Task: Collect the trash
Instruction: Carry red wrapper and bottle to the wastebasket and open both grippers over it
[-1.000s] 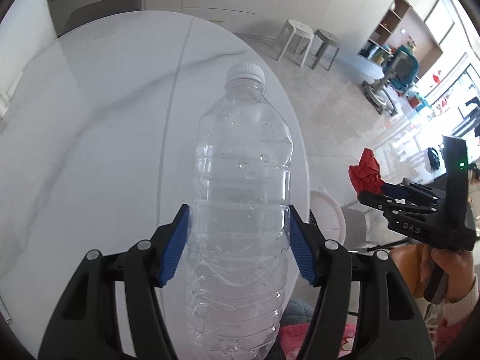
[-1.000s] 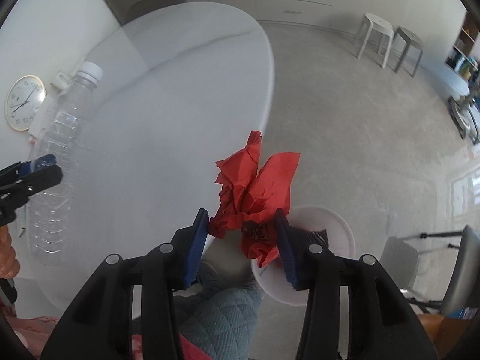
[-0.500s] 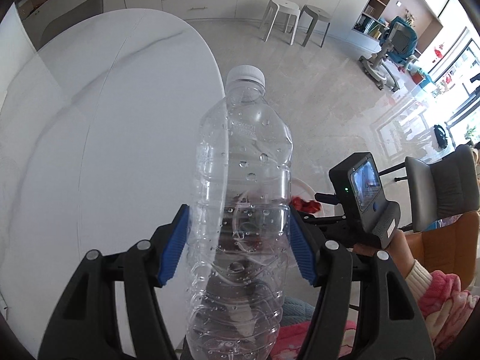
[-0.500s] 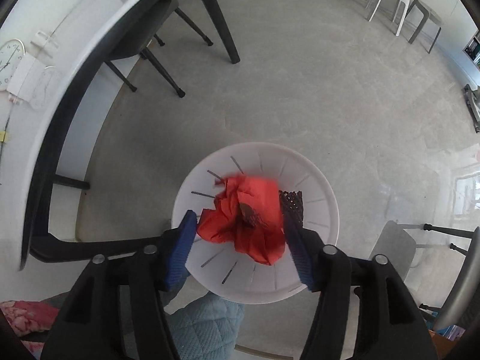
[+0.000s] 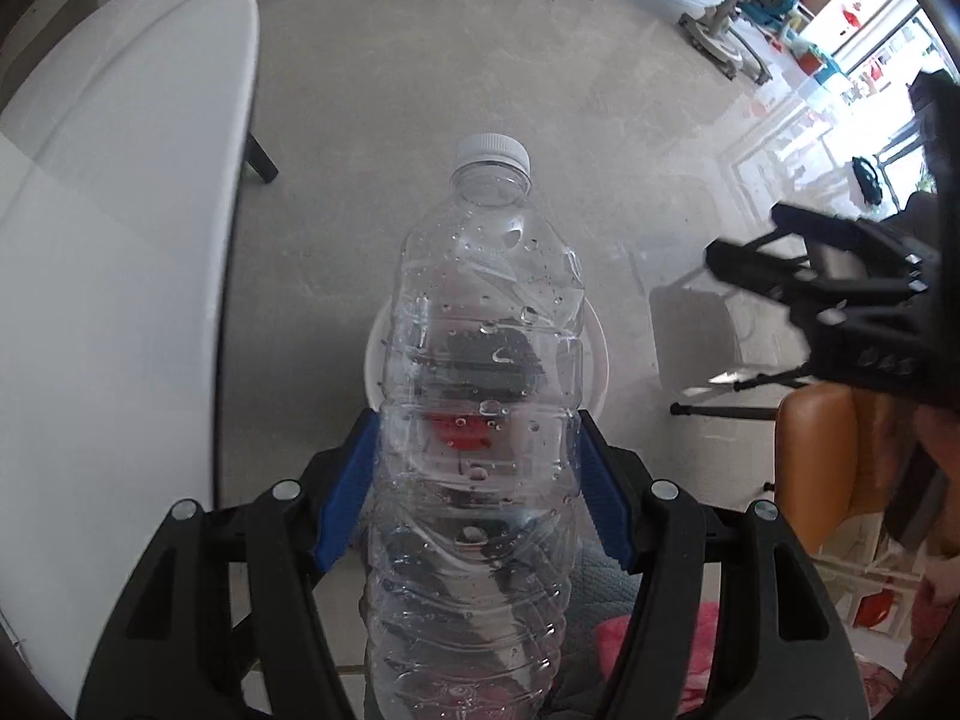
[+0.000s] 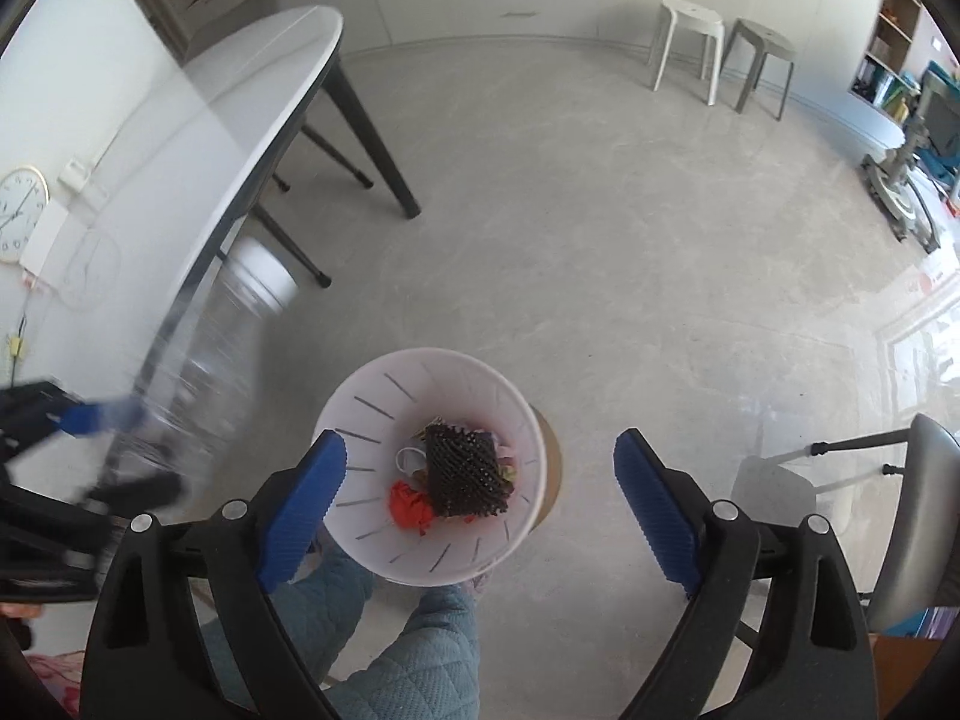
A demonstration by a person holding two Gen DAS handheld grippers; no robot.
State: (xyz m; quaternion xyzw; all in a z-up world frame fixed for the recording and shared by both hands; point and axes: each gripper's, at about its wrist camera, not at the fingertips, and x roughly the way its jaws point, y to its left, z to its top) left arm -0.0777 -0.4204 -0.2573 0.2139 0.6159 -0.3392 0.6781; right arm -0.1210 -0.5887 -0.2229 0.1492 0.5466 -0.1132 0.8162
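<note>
1. My left gripper (image 5: 477, 495) is clamped on the clear plastic bottle (image 5: 480, 420), blue pads pressed to both sides, cap pointing away over the floor.
2. My right gripper (image 6: 480, 498) has its jaws opening wide, with nothing between them.
3. The red crumpled paper (image 6: 409, 507) lies in the white trash bin (image 6: 372, 396), beside a black mesh piece (image 6: 465, 471).
4. A second ago the right pads gripped that red paper over the table (image 5: 108, 276); now it has dropped into the bin.
5. The bottle was above the tabletop earlier; now it hangs over the floor, the bin showing through it.
</note>
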